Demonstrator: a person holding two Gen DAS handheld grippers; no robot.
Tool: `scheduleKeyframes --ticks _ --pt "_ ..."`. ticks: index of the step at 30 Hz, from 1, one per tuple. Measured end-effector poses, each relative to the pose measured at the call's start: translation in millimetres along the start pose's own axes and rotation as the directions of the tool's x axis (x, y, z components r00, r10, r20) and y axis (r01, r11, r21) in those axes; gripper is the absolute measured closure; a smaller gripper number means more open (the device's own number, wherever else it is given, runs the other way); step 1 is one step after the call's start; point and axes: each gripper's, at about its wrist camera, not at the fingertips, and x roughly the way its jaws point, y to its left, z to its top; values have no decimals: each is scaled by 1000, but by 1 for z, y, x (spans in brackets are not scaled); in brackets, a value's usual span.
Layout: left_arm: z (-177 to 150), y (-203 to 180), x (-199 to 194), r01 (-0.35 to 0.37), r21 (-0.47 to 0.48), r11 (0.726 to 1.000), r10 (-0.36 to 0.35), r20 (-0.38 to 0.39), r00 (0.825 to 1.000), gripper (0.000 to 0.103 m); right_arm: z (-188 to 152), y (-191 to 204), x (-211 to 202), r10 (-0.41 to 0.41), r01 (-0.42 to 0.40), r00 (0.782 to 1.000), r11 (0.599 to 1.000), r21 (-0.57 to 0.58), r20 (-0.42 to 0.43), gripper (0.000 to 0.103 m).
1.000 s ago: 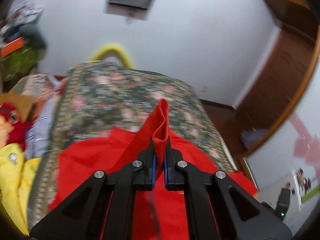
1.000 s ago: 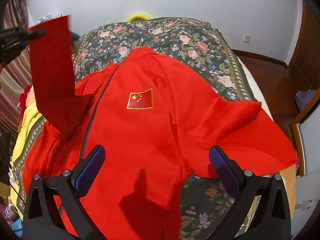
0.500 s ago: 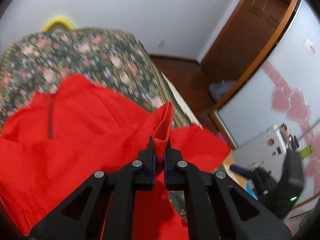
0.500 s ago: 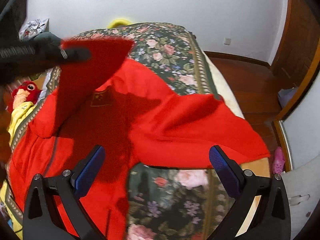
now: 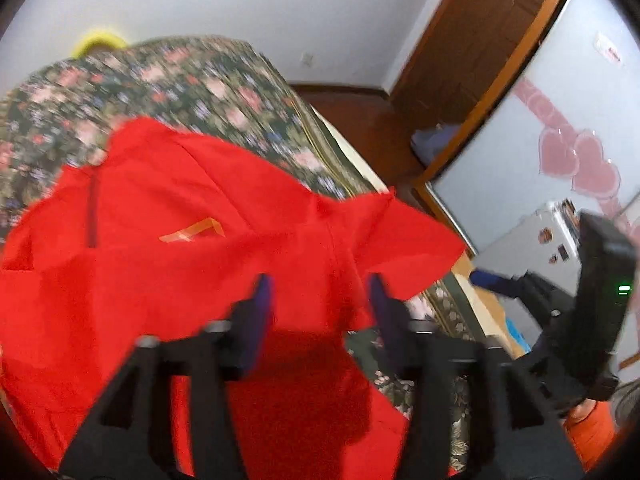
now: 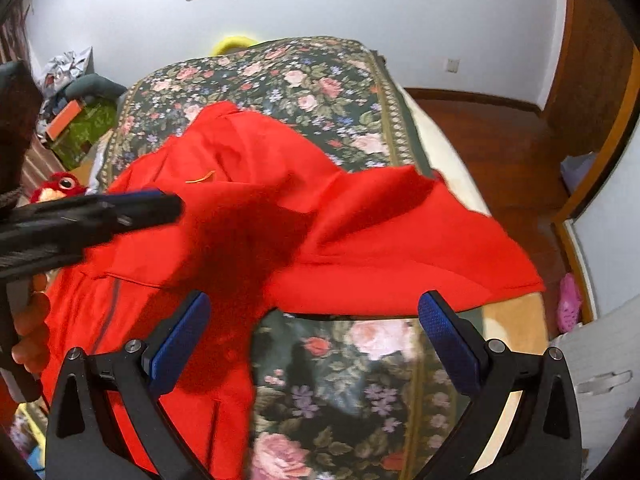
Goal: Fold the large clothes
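Note:
A large red garment (image 6: 360, 220) with a dark zip lies spread on the floral bedspread (image 6: 320, 80). One sleeve (image 6: 420, 248) is folded across the body and reaches the bed's right edge, partly covering the gold-edged badge (image 5: 196, 232). My left gripper (image 5: 320, 286) hovers just above the garment (image 5: 180, 280). Its jaws are opening, and the red cloth lies below them, free of the pads. From the right wrist it shows as a black arm (image 6: 160, 204) coming in from the left. My right gripper (image 6: 315, 304) stands wide open above the bed's near edge, holding nothing.
A person's hand (image 6: 32, 332) grips the left tool's handle. A red plush toy (image 6: 60, 186) and clutter lie left of the bed. Wooden floor (image 6: 500, 128), a pink slipper (image 6: 570, 300) and a wooden door (image 5: 480, 40) lie to the right.
My left gripper carried the pinched sleeve rightward and down across the garment, then opened, and the sleeve now lies flat. The right gripper shifted slightly right and stayed open.

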Motion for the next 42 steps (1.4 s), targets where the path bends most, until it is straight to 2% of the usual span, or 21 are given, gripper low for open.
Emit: scheduleKeyframes --ticks 2,4,7,9,11,13,14,17,22,26,27,29,31,33,37,40,42 --pt "1 13 -22 -20 1 1000 20 46 999 34 2 5 4 29 -29 1000 999 16 -6 0" --pt "-1 26 -37 -46 6 999 45 59 997 30 3 10 9 57 -57 998 998 25 -15 0" --pt "-14 62 -58 -146 14 989 144 73 987 27 3 19 20 80 -78 996 996 35 -45 0" --pt "-29 96 -69 -237 10 971 236 62 970 21 2 23 27 85 -83 995 996 34 -60 0" --pt "-45 134 -75 -343 -11 939 343 33 939 21 2 27 33 92 -90 993 995 36 -72 0" --pt "-64 176 -82 -439 -31 898 438 -21 899 21 2 29 38 101 -98 991 994 41 -83 0" --pt "-75 202 -86 -492 -47 869 490 -54 870 21 2 31 42 105 -101 990 994 46 -93 0" --pt "-101 256 -99 -583 -102 806 574 -108 812 21 5 37 50 117 -111 987 992 60 -114 0" --pt "-134 316 -97 -595 -172 785 563 -204 801 21 12 56 62 130 -122 984 990 67 -126 0" --pt "-151 328 -78 -595 -136 792 552 -257 793 21 16 83 74 131 -129 981 991 24 -145 0" --pt "-155 328 -73 -610 -112 784 570 -261 779 21 16 88 77 128 -128 980 992 8 -151 0" --pt "-159 326 -64 -657 -46 753 628 -250 737 21 16 103 87 108 -116 980 992 -39 -169 0" --pt "-161 322 -61 -685 -14 728 666 -223 712 20 16 115 96 86 -101 979 992 -77 -183 0" --pt "-159 326 -62 -709 -30 705 688 -215 693 20 14 125 106 58 -81 978 991 -108 -200 1" --pt "-156 345 -74 -783 -117 610 755 -213 620 19 11 132 119 18 -48 975 990 -129 -224 1" --pt "-158 365 -85 -769 -212 602 736 -226 638 18 9 131 126 6 -36 969 992 -118 -247 1" --pt "-160 371 -91 -772 -254 583 738 -231 634 18 9 129 125 12 -41 968 993 -109 -249 1"
